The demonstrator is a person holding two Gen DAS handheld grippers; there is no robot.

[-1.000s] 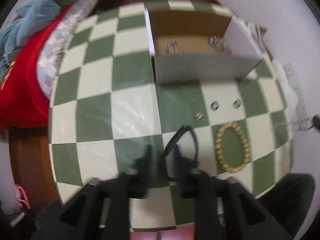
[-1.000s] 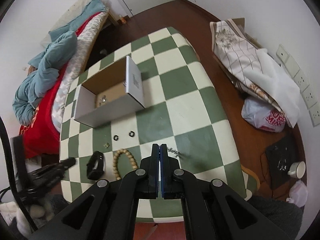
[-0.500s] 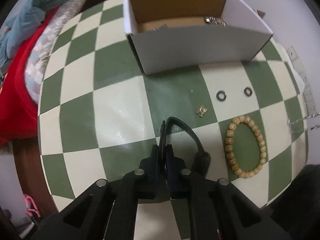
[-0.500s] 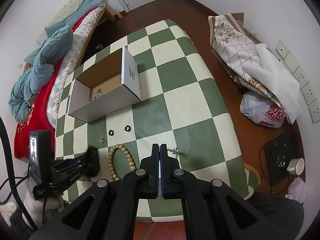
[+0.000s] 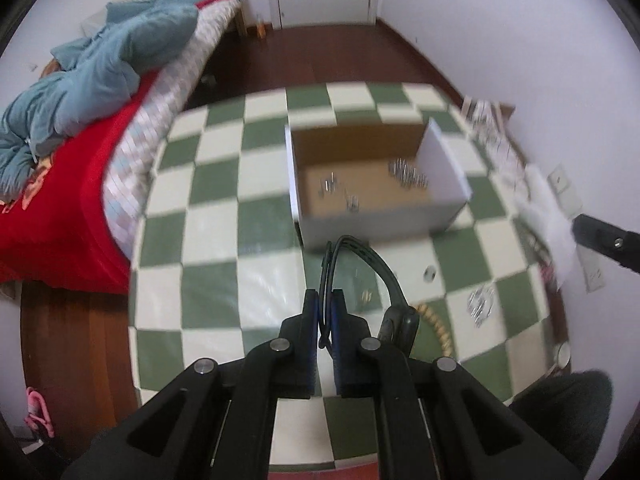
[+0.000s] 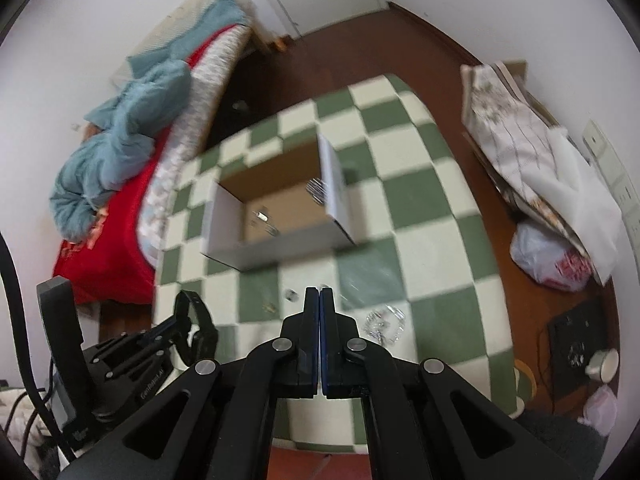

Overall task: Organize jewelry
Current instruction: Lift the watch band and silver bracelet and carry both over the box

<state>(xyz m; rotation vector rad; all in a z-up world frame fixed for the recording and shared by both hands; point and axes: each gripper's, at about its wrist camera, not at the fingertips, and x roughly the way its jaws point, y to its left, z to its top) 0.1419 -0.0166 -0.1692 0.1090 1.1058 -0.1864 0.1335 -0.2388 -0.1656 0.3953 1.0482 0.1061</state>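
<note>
So, left gripper: it pinches the thin strap of the black wristband between its blue pads, so the band hangs up off the table and can be carried.
Wristband spot: in the air, just in front of the near wall of the cardboard box, not inside it yet.
Box: open on top and standing on the checkered table, so small things can drop in; a few shiny silver bits already lie on its floor.
Right gripper: squeezed tight with nothing in it, I think just waiting its turn.
Left on the table: a wooden bead bracelet, a silver chain and a small ring, all near the box.
Next, I guess: lift the band over the wall and let go.
</note>
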